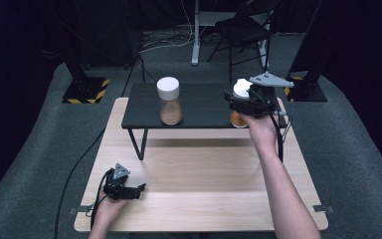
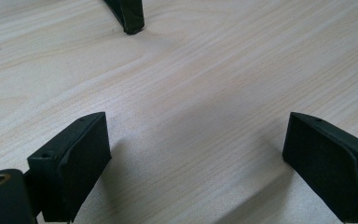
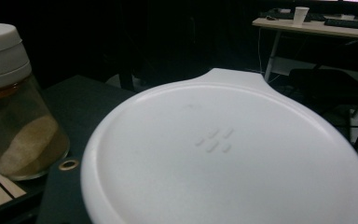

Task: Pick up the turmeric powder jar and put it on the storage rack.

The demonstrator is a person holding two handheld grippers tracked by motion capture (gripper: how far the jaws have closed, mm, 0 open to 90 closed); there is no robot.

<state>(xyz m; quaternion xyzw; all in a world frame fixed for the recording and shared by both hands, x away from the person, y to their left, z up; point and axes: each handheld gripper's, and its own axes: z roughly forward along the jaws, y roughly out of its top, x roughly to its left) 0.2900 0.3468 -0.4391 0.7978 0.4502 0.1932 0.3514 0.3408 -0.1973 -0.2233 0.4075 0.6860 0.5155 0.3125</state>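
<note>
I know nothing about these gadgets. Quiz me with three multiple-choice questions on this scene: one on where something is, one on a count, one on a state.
1. Where does the left jar stand?
A. On the black shelf
B. On the floor
C. On the chair

2. How many white-lidded jars are on view?
A. One
B. Two
C. Four

3. How are the left tongs?
A. Clamped on a jar
C. Clamped on a cup
B. Open over bare wood, holding nothing

Answers:
1 A, the high view shows it on the black shelf above the wooden table.
2 B, one stands at the shelf's left, and the right jar is at the right tongs.
3 B, the left gripper view shows the pads wide apart with only wood between them.
</note>
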